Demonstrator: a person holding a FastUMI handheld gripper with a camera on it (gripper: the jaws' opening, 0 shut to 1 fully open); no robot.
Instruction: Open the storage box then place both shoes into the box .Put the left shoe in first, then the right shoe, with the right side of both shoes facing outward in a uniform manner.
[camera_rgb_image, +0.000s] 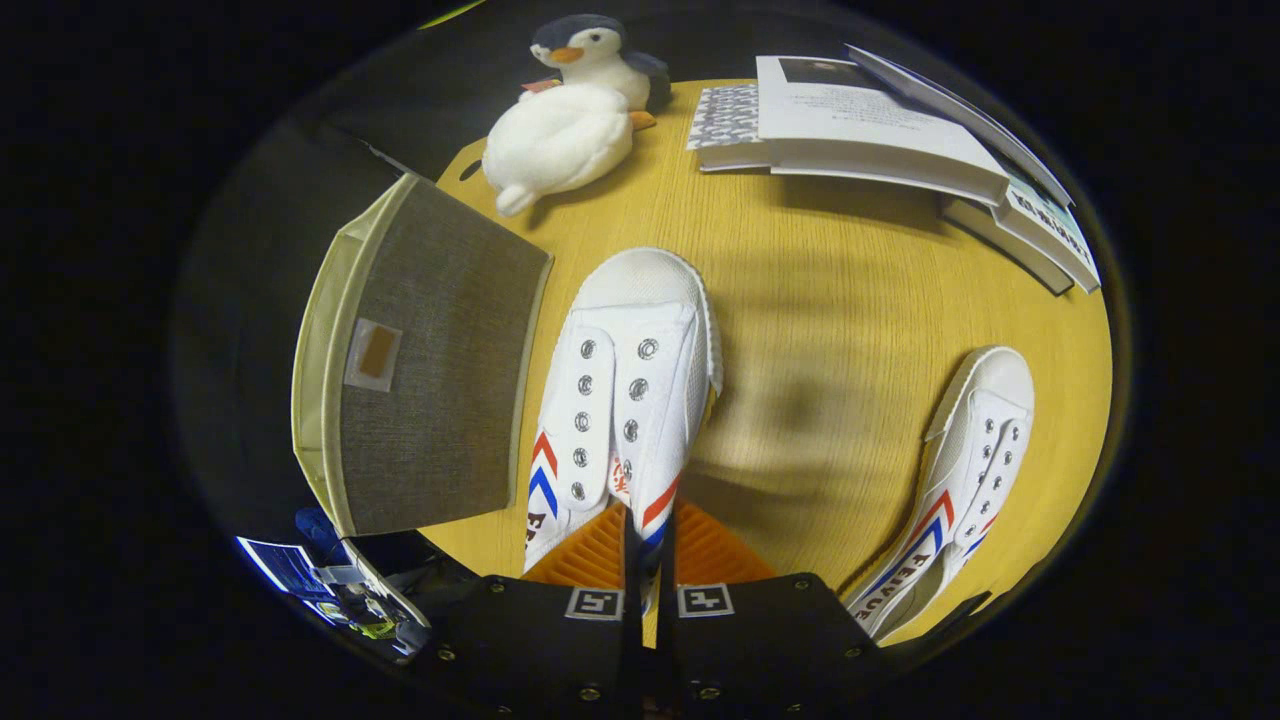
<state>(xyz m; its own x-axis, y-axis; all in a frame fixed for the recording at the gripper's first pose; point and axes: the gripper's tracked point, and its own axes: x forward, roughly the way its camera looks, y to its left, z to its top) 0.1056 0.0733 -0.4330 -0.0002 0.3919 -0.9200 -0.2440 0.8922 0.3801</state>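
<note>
My gripper (650, 522) is shut on the heel-side wall of a white canvas shoe (625, 380) with red and blue chevrons. Its toe points away from me and it casts a shadow on the yellow wooden table (830, 300), so it seems lifted. The second white shoe (965, 470) lies on the table to the right of the fingers, toe pointing away. The storage box (430, 360), grey fabric with cream trim and a small label patch, stands just left of the held shoe. I cannot tell from this angle whether its lid is open.
A white plush penguin (570, 120) lies beyond the box at the table's far side. A stack of books (880, 130) sits at the far right. The round table's edge curves close behind the second shoe.
</note>
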